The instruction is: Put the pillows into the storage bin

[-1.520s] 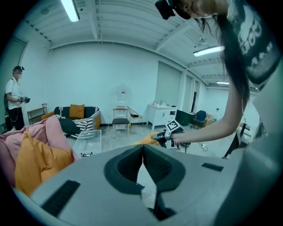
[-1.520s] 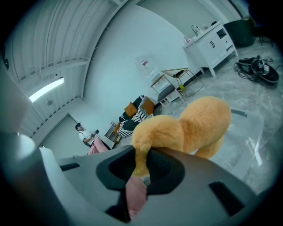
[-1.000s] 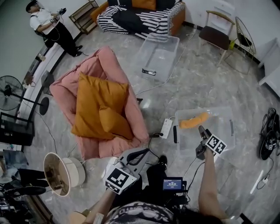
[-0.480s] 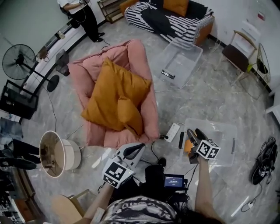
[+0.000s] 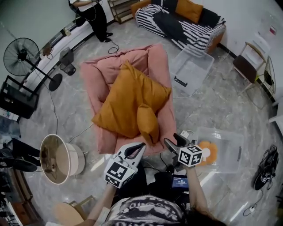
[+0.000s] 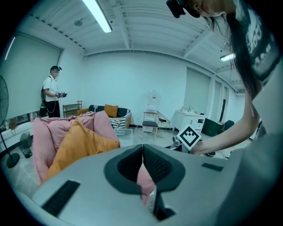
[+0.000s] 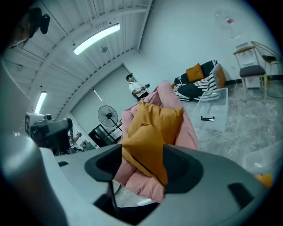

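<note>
A large orange pillow (image 5: 126,101) and a small orange pillow (image 5: 148,124) lie on the pink lounge cushion (image 5: 106,70). Both pillows also show ahead in the right gripper view, the large orange pillow (image 7: 163,117) behind the small orange pillow (image 7: 143,150). Another orange pillow (image 5: 208,152) rests inside the clear storage bin (image 5: 227,145) on the floor at the right. My right gripper (image 5: 175,141) hovers between the bin and the pink cushion's near end, open with nothing between its jaws (image 7: 141,165). My left gripper (image 5: 135,151) is held low near my body, shut and holding nothing (image 6: 142,148).
A second clear bin (image 5: 192,70) stands beyond the pink cushion, before a striped sofa (image 5: 181,22). A power strip (image 5: 185,133) and cables lie by my feet. A standing fan (image 5: 20,55), a round lamp shade (image 5: 59,159), a chair (image 5: 247,66) and a person (image 5: 90,13) ring the room.
My right gripper has swung left, from over the storage bin toward the pink cushion, leaving an orange pillow in the bin. The left gripper stays low and shut.
</note>
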The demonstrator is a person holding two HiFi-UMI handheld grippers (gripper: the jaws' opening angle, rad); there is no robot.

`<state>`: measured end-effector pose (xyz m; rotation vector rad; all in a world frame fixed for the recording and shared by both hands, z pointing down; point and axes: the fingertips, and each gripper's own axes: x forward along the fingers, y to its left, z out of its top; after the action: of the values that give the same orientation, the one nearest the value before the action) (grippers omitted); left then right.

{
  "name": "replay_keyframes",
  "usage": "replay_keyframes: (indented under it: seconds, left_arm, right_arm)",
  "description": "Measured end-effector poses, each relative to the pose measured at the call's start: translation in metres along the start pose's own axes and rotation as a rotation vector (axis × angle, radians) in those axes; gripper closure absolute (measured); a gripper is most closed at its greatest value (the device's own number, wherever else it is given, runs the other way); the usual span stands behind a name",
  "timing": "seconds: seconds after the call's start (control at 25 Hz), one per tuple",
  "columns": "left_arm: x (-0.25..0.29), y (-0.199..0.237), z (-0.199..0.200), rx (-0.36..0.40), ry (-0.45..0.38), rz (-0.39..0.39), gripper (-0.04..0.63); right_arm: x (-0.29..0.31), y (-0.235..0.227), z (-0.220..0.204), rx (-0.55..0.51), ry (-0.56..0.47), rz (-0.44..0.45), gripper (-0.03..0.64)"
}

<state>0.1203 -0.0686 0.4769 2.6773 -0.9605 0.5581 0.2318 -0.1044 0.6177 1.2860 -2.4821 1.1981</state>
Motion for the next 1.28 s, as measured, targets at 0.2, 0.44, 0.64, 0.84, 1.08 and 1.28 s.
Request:
replay_keyframes:
  seconds: [0.2,0.44,0.64,0.84,1.08,1.28]
  left_arm:
    - [-0.015,0.068,-0.012,0.026,-0.009,-0.117,0.583]
    - [-0.025,0.139,-0.02,0.072,0.008,-0.238,0.583]
    - [-0.029,0.174,-0.022,0.089,0.004,-0.285,0.583]
    - [-0.029,0.191,-0.025,0.07,0.001,-0.313,0.583]
    - [-0.034,0.201,-0.037,0.067,0.023,-0.33,0.583]
    - [-0.033,0.207,-0.039,0.056,0.027,-0.338,0.583]
  right_arm:
    - [0.059,0.047,-0.011,-0.078,-0.002,-0.084,0.323]
    - [0.105,0.063,-0.01,-0.209,0.016,-0.266,0.268]
    - [0.126,0.049,-0.013,-0.206,0.038,-0.398,0.268]
    - [0.135,0.024,-0.013,-0.184,0.067,-0.52,0.257]
    - [0.152,0.014,-0.02,-0.085,0.056,-0.526,0.24]
    - [0.155,0.02,-0.019,-0.048,0.059,-0.555,0.346]
